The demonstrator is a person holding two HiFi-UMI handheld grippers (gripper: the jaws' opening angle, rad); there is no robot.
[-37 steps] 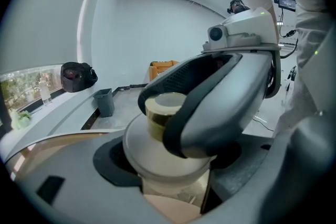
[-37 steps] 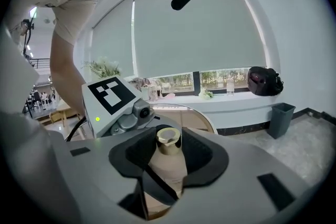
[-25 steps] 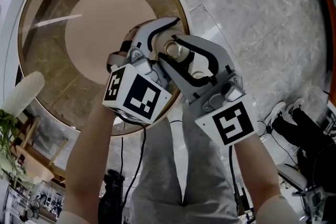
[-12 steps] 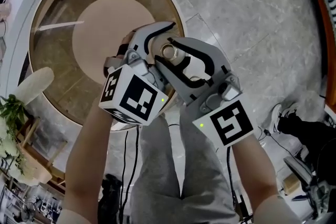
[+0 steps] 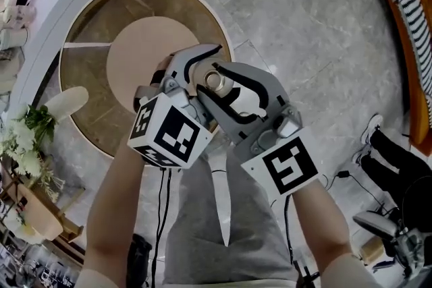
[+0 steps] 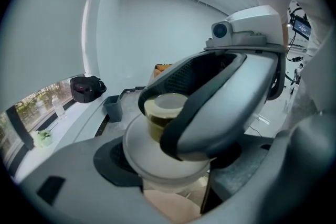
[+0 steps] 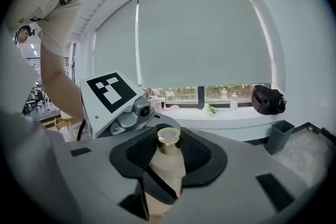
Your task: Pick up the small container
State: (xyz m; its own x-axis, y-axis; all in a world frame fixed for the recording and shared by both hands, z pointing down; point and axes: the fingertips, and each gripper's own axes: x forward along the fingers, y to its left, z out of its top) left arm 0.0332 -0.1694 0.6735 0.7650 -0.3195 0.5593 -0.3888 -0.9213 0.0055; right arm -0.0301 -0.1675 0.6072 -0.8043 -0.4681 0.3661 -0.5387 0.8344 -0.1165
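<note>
The small container [image 7: 168, 162], a pale bottle with a gold-coloured cap, is held in the air between both grippers, in front of the person's body in the head view. The right gripper [image 7: 169, 152] is clamped on it, the dark pads being seated round its neck and body. The left gripper [image 6: 176, 162] is closed against its wide pale body from the opposite side. A round table [image 5: 84, 88] is seen at 10 o'clock of the grippers, on the grey marble floor [image 5: 324, 23]
</note>
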